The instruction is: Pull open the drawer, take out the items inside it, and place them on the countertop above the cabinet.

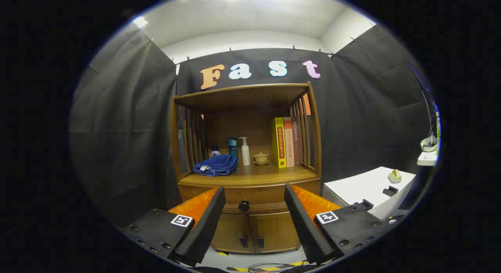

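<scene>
Gripper view: tool (pixel 254 194) spread wide, holding nothing, short of the shut drawer (pixel 250 194); its knob (pixel 244 205) sits between the fingers, a towel (pixel 216 165) on the surface (pixel 270 174) above.

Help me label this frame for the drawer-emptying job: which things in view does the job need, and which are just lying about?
Job:
- drawer, closed
- drawer knob, between the open fingers and beyond them
- countertop
- gripper, holding nothing

Lying about:
- blue towel
- bottles
- small lidded cup
- books
- lower cabinet doors
- white table beside the cabinet
</scene>
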### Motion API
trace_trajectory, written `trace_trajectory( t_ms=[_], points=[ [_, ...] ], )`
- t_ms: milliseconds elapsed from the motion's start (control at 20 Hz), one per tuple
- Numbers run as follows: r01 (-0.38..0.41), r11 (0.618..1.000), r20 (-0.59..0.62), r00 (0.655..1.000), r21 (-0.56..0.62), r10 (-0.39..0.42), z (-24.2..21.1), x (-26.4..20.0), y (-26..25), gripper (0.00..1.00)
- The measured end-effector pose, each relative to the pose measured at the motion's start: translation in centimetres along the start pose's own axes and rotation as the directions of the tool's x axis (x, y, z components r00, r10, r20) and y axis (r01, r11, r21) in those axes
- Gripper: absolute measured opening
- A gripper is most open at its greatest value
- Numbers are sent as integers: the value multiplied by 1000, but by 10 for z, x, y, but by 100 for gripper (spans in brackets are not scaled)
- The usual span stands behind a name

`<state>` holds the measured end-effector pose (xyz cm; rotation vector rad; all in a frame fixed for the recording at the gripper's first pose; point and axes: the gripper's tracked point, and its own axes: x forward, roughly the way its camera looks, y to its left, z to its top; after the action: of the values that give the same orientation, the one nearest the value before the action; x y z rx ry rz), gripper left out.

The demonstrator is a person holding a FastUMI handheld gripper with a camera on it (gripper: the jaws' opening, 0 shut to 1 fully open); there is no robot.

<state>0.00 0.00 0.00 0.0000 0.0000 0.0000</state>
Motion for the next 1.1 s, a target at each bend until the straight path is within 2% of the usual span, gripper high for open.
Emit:
trace_trajectory(
  t_ms=[1100],
  points=[
    [-2,1000,1,1000,4,2,-11,6,-10,99]
  ],
)
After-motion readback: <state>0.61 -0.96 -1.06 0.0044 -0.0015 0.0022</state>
